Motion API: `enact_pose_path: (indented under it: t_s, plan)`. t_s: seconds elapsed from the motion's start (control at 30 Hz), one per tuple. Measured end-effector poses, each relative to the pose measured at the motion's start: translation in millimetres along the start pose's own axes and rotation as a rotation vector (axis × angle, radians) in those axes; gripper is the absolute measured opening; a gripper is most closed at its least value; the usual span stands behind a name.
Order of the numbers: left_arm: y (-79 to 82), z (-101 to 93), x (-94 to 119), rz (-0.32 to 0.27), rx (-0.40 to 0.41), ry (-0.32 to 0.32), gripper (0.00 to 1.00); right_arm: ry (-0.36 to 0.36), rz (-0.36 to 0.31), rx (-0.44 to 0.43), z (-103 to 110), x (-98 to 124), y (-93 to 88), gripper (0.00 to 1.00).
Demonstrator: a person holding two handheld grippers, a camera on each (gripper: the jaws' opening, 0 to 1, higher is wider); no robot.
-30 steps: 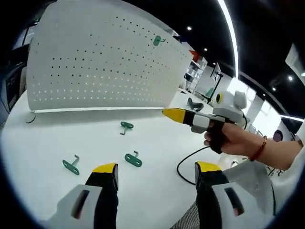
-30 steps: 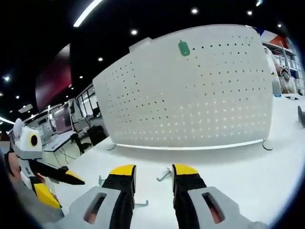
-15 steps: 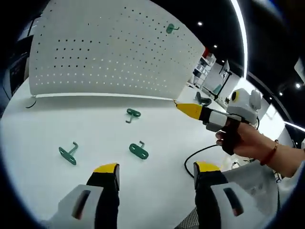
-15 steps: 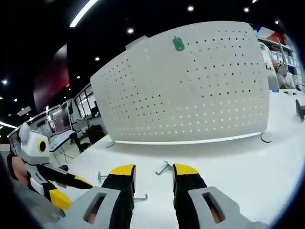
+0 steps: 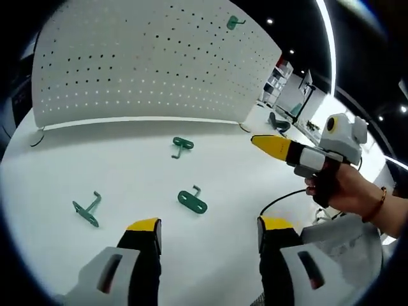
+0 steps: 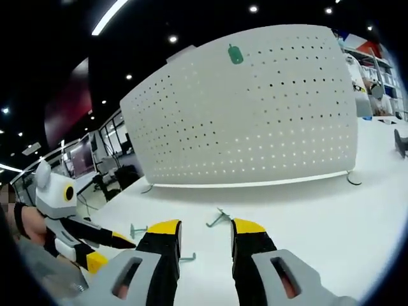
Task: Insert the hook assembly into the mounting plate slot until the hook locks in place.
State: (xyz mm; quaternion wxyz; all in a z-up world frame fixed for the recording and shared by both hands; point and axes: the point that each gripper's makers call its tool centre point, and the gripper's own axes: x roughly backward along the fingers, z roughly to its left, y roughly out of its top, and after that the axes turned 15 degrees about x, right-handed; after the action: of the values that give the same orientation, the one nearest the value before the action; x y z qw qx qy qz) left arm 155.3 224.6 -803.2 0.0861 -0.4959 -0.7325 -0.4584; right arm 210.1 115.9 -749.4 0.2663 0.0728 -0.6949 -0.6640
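A white perforated mounting plate stands upright on the white table. One green hook hangs near the plate's top edge. Three loose green hooks lie flat on the table: a far hook, a middle hook, and a left hook. In the right gripper view they are small shapes. My left gripper is open above the table, holding nothing. My right gripper stands narrowly open, with nothing between its jaws and held clear of the hooks.
A person's hand holds the right gripper over the table's right side. A black cable loops on the table below it. The plate rests on small feet. Shelves and desks stand in the background.
Both views have shifted with the hands. The right gripper sits further right and lower in the left gripper view; the left gripper has come nearer in the right gripper view. The hooks lie unmoved.
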Motion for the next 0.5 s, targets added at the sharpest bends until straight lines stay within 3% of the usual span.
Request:
enact_pose_path:
  t_s: [0.1,0.2,0.5]
  plan:
    - [0.8,-1.9,-3,-0.006,0.044,-0.013,0.63,0.001,-0.006,-0.010,0,0,-0.2,0.31]
    - [0.0,-1.3,-6,0.009,0.015,-0.001,0.62,0.002,0.007,-0.004,0,1,-3.9,0.31]
    - [0.0,5.1,-13,0.012,0.045,0.031,0.60,0.019,0.016,-0.034,6,-1,-12.8,0.30]
